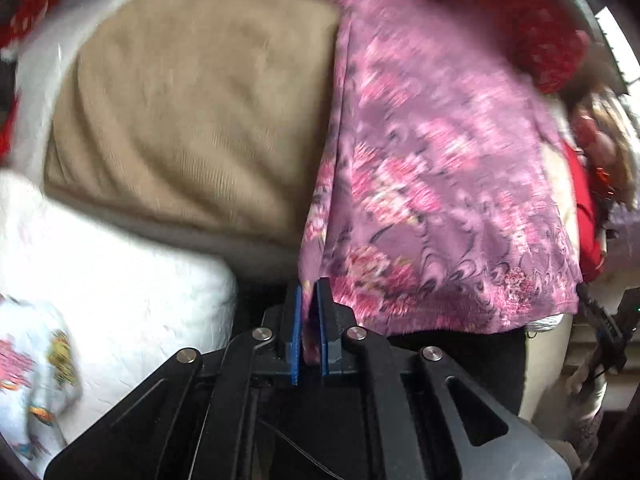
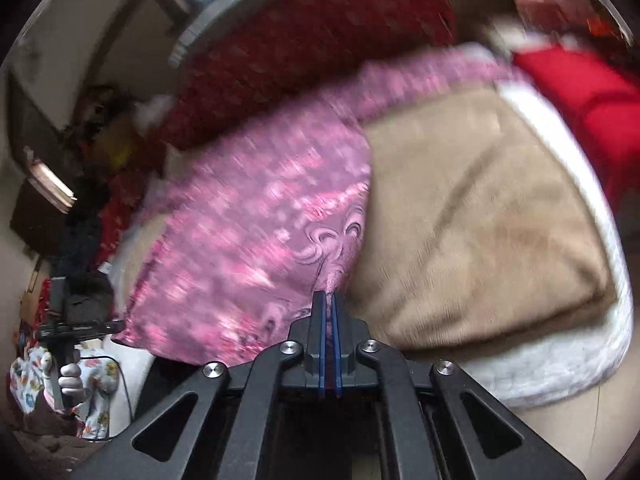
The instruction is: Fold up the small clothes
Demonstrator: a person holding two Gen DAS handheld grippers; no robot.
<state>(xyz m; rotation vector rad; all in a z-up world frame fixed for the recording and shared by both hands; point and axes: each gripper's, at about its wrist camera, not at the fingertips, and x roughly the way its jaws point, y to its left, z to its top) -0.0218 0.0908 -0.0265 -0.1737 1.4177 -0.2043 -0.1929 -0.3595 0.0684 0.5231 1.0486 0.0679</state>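
now both grippers [image 1: 308,292] [image 2: 330,300] pinch the pink garment [image 1: 432,184].

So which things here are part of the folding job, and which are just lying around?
In the job:
pink floral garment
left gripper, shut on it
right gripper, shut on it

Lying about:
tan blanket
white fleece
cartoon-print cloth
red patterned fabric
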